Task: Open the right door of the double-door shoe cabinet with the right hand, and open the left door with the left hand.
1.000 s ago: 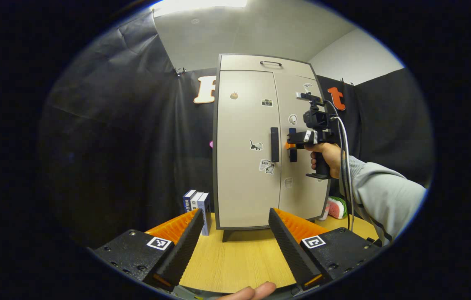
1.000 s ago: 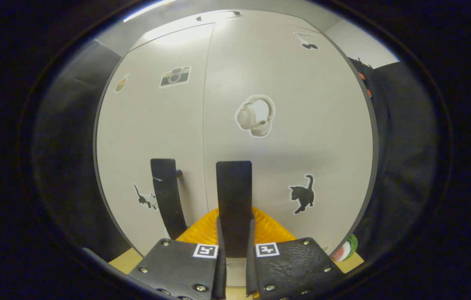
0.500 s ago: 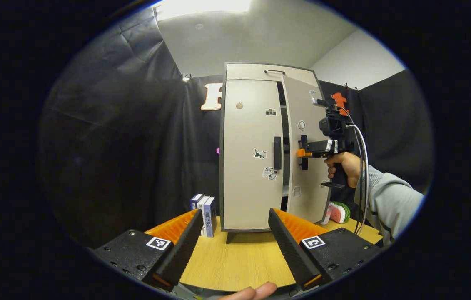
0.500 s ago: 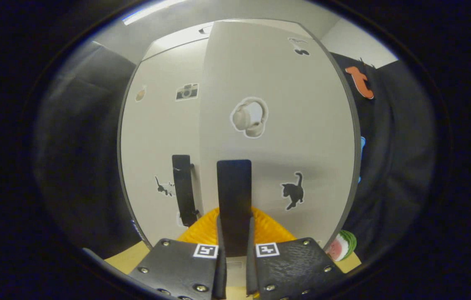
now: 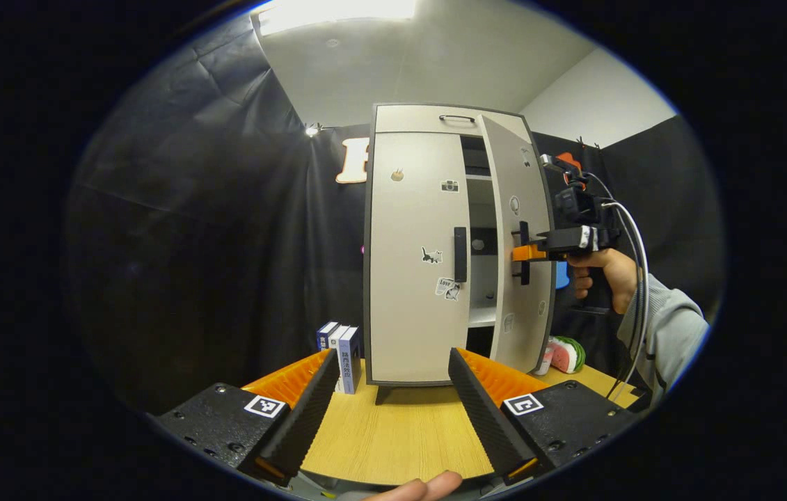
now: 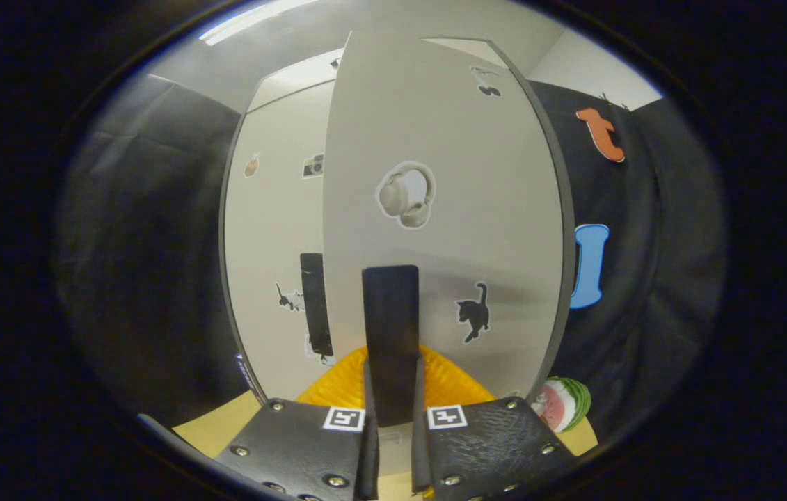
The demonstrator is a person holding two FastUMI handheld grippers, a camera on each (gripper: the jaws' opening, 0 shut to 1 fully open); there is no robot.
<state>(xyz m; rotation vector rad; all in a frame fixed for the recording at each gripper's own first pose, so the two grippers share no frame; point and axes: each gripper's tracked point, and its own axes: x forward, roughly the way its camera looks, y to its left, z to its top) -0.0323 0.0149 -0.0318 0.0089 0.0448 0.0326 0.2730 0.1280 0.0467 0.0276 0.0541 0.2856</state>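
I have the right tongs (image 6: pixel 391 445) clenched on the right door's handle (image 6: pixel 390 334), and the right door (image 5: pixel 520 243) stands partly swung out from the shoe cabinet (image 5: pixel 428 125), which sits toward the far edge of the worktop (image 5: pixel 393 431). My left tongs (image 5: pixel 390 410) are released, well short of the left door (image 5: pixel 414 250) and its handle (image 5: pixel 460 254), which looks shut. I judge the main risk is the tongs sliding off the slim handle if I pull off the door's arc, or the light cabinet shifting toward the books (image 5: pixel 339 344) beside it. Inside I see pale shelves (image 5: pixel 482 316); I cannot tell what sits on them.
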